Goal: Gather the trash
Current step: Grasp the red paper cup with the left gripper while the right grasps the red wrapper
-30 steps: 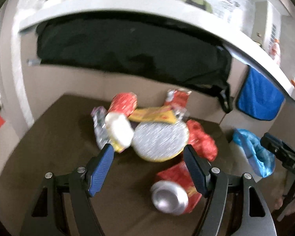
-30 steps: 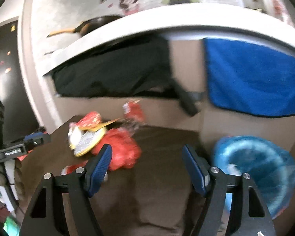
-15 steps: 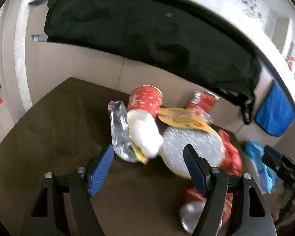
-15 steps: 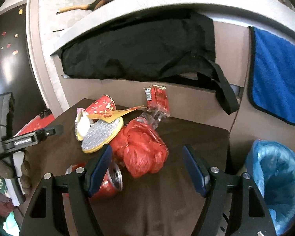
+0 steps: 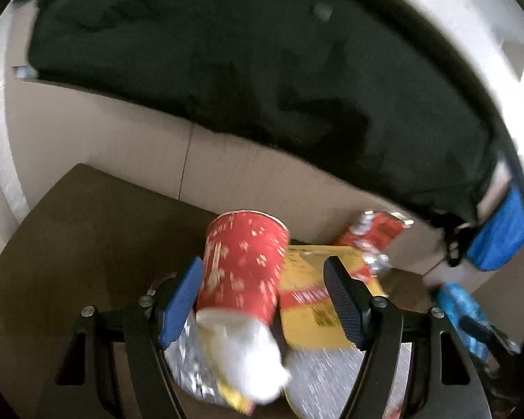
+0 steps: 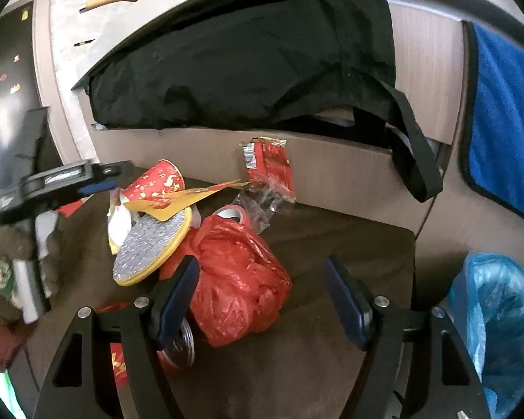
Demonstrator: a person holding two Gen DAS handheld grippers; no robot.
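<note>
A: Right wrist view first, biggest things down. What fills it?

B: Black cloth (image 6: 241,66) hangs over the counter edge at the back, with a blue towel (image 6: 503,122) to its right. Below them is a brown table (image 6: 332,244), and off its right edge stands a bin lined with a blue bag (image 6: 499,317).

A: And the trash?

B: All of it is on the left half of the table. A crumpled red plastic bag (image 6: 241,279) lies nearest. Touching it on the left is a round silver board with a yellow rim (image 6: 153,244), tilted. A red paper cup (image 6: 157,183) lies on its side behind that, with a flat yellow wrapper (image 6: 181,199) across it. A red snack packet (image 6: 269,167) leans on the panel behind the table. A red drink can (image 6: 178,345) lies partly hidden behind the left finger.

A: The right gripper (image 6: 262,300)?

B: Jaws wide apart, nothing between the pads. It sits near the red bag, whose edge is just beside the left finger; I cannot tell whether they touch.

A: Left wrist view?

B: Blurred. The left gripper (image 5: 263,296) has its jaws spread, and the red cup (image 5: 242,269) lies between them, with a white wad (image 5: 241,352) at its near end. The cup's side looks right against the left pad, clear of the right one, so it is not clamped. In the right view, that gripper (image 6: 97,183) reaches in from the left, held by a gloved hand (image 6: 14,262).
</note>
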